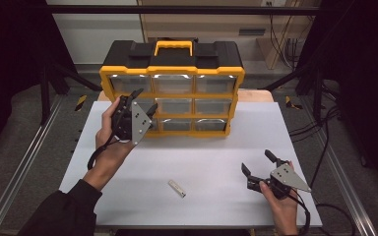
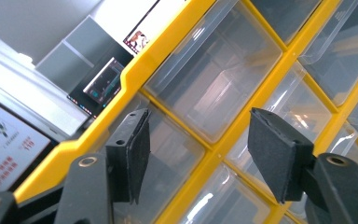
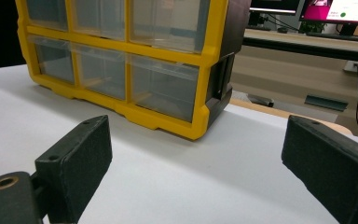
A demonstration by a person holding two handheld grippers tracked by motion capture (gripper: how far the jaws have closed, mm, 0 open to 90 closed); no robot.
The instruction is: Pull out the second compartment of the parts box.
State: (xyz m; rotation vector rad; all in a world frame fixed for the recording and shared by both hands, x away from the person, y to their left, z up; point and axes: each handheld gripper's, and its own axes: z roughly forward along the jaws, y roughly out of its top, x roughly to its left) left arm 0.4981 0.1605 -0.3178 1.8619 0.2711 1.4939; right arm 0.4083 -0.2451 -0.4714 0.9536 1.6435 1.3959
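Worktop (image 1: 206, 162) first: a pale, matte white board, smooth and bare-looking, set on a wooden table edge, with metal rails and dark floor on either side and cables trailing off at the far right. Beyond the right gripper's fingers, a beige counter and lit screens sit at the back of the room.

Now the organiser (image 1: 172, 88): a boxy yellow frame with black top and sides, a yellow carry handle, and three rows of clear, glossy plastic drawers. It stands upright just ahead of the left gripper (image 1: 144, 102), whose black padded fingers (image 2: 133, 156) are raised off the worktop, partly apart with nothing between them, facing the left-hand drawers at close range.

Right gripper (image 1: 260, 162) sits low near the worktop, fingers (image 3: 81, 161) spread wide and empty, the organiser well ahead of them. Between the two hands, nearer the person, lies a small, slim, pale stick-shaped item (image 1: 176, 188), flat on the board.
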